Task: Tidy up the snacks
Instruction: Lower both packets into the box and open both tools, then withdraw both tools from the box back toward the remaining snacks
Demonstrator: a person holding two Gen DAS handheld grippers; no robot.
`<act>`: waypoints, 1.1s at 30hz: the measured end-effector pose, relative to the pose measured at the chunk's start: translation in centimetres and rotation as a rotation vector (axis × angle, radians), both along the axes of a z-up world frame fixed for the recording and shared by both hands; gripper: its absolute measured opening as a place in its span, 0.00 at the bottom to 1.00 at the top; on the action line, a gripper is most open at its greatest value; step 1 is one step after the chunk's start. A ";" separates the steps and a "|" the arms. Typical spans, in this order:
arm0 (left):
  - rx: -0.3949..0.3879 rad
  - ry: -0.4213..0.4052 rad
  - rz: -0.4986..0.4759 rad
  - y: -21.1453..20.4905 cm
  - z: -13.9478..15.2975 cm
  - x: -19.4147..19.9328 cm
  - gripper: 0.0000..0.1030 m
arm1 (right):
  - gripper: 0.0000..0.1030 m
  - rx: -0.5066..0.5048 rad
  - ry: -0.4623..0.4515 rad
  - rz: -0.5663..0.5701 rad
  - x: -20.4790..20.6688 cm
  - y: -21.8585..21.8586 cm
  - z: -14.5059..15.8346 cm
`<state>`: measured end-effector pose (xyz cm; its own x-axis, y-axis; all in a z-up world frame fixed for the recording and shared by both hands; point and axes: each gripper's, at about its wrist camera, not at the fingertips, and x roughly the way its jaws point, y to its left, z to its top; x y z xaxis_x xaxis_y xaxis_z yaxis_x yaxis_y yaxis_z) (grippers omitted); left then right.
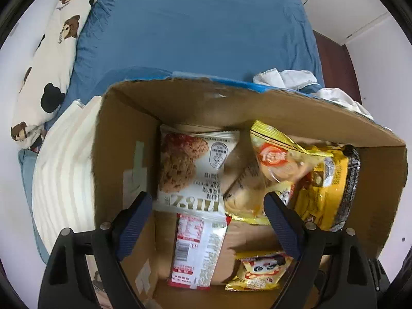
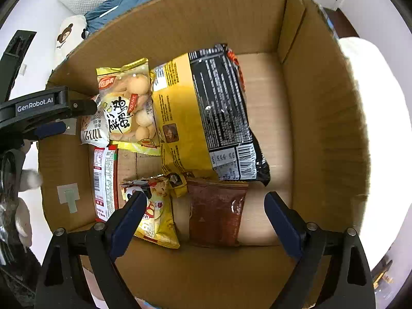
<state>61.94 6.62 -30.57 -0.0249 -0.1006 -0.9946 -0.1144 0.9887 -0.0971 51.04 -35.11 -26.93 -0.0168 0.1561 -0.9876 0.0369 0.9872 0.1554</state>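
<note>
A cardboard box on the bed holds several snack packs. In the left wrist view I see a white oat-biscuit pack, a yellow egg-biscuit bag, a yellow-and-black bag, a red-and-white pack and a small yellow panda pack. My left gripper is open and empty above the box. The right wrist view shows the box from above, with the egg-biscuit bag, the yellow-and-black bag, a brown pack and the small yellow pack. My right gripper is open and empty.
The box sits on a blue bedsheet. A bear-print pillow lies at the left, a striped cushion beside the box, crumpled white cloth behind it. The left gripper's body reaches over the box's left wall.
</note>
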 end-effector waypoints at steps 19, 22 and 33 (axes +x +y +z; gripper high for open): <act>-0.024 -0.397 -0.052 -1.4 14.4 -14.8 0.86 | 0.92 0.001 -0.269 -0.016 -6.6 -0.5 10.2; -0.004 -0.440 -0.050 -1.2 15.7 -17.5 0.86 | 0.92 -0.002 -0.308 0.004 -8.9 -0.4 12.1; 0.002 -0.697 -0.009 -1.5 20.8 -28.3 0.86 | 0.92 0.106 -0.444 0.024 -18.8 -1.1 16.1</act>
<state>33.61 5.09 -9.72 0.6183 -0.1012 -0.7794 -0.0177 0.9896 -0.1426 32.29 -36.23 -10.83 0.4000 0.2616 -0.8784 -0.0785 0.9646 0.2516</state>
